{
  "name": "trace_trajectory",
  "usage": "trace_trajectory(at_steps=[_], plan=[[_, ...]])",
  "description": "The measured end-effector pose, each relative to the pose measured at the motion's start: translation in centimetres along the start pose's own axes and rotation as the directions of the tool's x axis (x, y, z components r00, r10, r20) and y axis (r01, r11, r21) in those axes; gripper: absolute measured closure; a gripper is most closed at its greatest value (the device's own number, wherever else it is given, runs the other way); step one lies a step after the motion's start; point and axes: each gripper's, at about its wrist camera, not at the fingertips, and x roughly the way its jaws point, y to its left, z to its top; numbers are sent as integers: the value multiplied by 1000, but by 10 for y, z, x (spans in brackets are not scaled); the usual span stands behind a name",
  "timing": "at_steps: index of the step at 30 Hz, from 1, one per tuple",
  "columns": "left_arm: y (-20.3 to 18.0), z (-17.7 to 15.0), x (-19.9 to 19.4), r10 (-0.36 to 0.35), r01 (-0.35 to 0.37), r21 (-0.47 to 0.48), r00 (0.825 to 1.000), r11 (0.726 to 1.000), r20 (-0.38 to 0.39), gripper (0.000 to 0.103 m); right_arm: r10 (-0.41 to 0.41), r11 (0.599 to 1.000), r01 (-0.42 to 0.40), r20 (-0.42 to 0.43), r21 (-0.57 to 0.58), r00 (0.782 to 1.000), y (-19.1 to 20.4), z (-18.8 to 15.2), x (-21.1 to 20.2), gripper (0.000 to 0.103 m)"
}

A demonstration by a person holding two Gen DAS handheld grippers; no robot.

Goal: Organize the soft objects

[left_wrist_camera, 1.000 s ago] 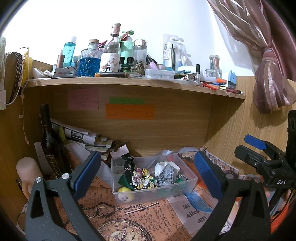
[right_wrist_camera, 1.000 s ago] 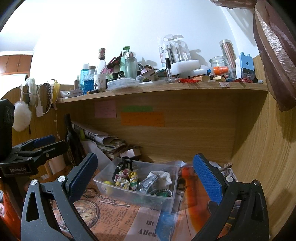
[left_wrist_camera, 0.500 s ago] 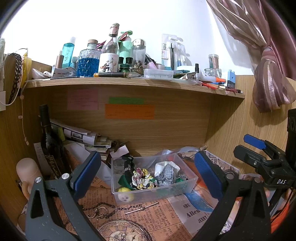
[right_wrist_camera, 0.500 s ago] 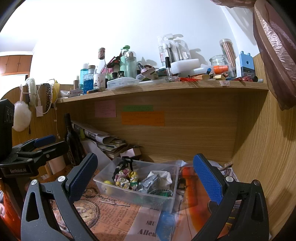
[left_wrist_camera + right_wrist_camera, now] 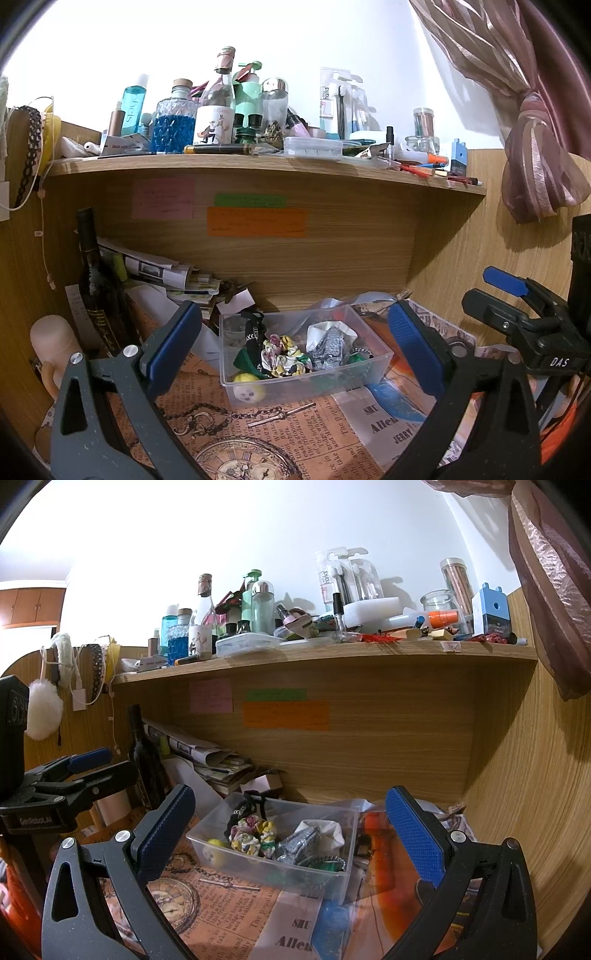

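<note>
A clear plastic bin [image 5: 380,363] [image 5: 207,843] stands on the paper-covered desk under the shelf. It holds a floral scrunchie [image 5: 281,356] [image 5: 253,836], a silver scrunchie [image 5: 330,347] [image 5: 301,843], a white cloth [image 5: 325,326], a dark green piece [image 5: 246,363], a black strap [image 5: 254,325] and a yellow ball [image 5: 248,391] [image 5: 215,847]. My left gripper [image 5: 295,345] is open and empty, held back from the bin. My right gripper [image 5: 290,829] is open and empty too, and it also shows at the right of the left wrist view [image 5: 517,306].
A dark wine bottle [image 5: 98,291] and stacked papers [image 5: 159,269] stand at the back left. A pocket watch and chain [image 5: 229,417] lie in front of the bin. The upper shelf [image 5: 258,160] is crowded with bottles. A curtain [image 5: 528,122] hangs at right. Wooden side wall [image 5: 535,775] close right.
</note>
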Motion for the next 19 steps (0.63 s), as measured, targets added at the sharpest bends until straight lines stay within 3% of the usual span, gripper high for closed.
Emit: trace_trajectory(at_steps=[19], plan=[[3, -6, 10, -20, 20, -9, 999, 1000, -38, 0, 1, 1000, -1, -20, -6, 1000, -1, -5, 7, 0]])
